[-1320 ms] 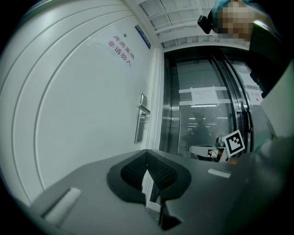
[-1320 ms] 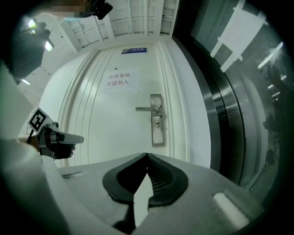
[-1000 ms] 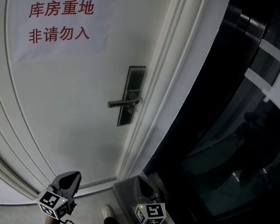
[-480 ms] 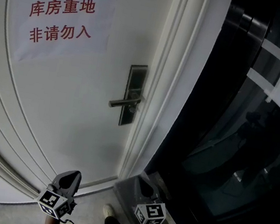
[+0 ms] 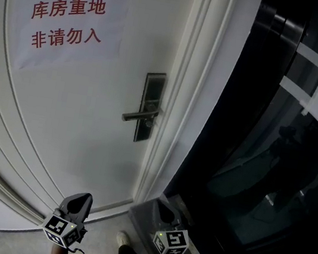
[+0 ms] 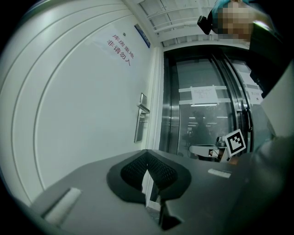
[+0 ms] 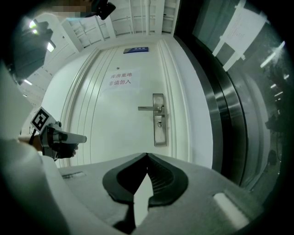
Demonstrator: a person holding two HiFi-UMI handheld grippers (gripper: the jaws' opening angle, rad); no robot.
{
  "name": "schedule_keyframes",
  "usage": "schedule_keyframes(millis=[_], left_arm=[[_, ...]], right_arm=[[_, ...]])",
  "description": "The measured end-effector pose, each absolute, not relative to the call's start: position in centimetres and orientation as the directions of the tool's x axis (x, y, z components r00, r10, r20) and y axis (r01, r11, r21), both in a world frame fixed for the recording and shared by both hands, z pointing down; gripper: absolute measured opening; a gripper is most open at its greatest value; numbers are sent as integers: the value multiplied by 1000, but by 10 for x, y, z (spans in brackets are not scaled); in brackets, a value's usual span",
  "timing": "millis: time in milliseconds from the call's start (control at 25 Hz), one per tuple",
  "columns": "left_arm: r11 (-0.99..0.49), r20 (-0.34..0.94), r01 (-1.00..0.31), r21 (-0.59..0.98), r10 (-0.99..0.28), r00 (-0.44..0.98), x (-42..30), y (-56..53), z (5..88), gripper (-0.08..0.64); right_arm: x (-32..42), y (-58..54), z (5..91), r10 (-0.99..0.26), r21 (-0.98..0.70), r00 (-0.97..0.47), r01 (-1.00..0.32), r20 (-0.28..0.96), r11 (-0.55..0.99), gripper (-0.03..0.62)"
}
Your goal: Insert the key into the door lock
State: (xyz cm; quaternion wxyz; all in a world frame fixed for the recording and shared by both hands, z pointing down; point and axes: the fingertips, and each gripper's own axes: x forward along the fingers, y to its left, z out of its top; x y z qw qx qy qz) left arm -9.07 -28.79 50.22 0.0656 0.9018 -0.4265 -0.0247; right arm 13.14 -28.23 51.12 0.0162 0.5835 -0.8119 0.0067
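**Left gripper** (image 6: 147, 153): held low and level. Its fingers (image 6: 132, 170) are closed tip to tip. A pale strip shows in the slot behind the tips, and I cannot tell what it is.

**Right gripper** (image 7: 147, 156): also low and level. Its fingers (image 7: 163, 177) are pressed together with nothing between them.

**Lock** (image 5: 149, 108): a dark plate on the white door (image 5: 76, 115). It is ahead of and above both pairs of fingers, well apart from them. It lies almost dead ahead of the right pair and off to the right of the left pair.

**Handle** (image 5: 139, 116): a lever lying across the plate, with the keyhole (image 7: 159, 123) just beneath it.

**Key**: I cannot make it out in any view, so I cannot place it.

**Sign** (image 5: 67, 24): red print, high on the door, far above the fingers.

**Hazards, as I judge them:**
- The fingers may reach the lock with no key in them.
- With the keyhole tucked under the lever, a high approach may knock the handle.
- A thin key pinched only at the tips may twist and scrape the plate rather than enter.
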Motion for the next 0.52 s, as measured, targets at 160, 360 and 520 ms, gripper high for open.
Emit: schedule_keyframes(millis=[160,360,520], left_arm=[[-630,14,-762,152,-769,639,-86,-286,500,3],[-628,8,-767,133,-773,634,-86,-287,501,3],[-630,10,-764,139,-770,638,-81,-284,499,3]], right_arm=[[132,-281,511,-946,9,-321,-947,35,322,0],[135,-280,511,-947,16,-320,-947,32,320,0],[137,-278,509,-946,15,-322,-947,29,322,0]])
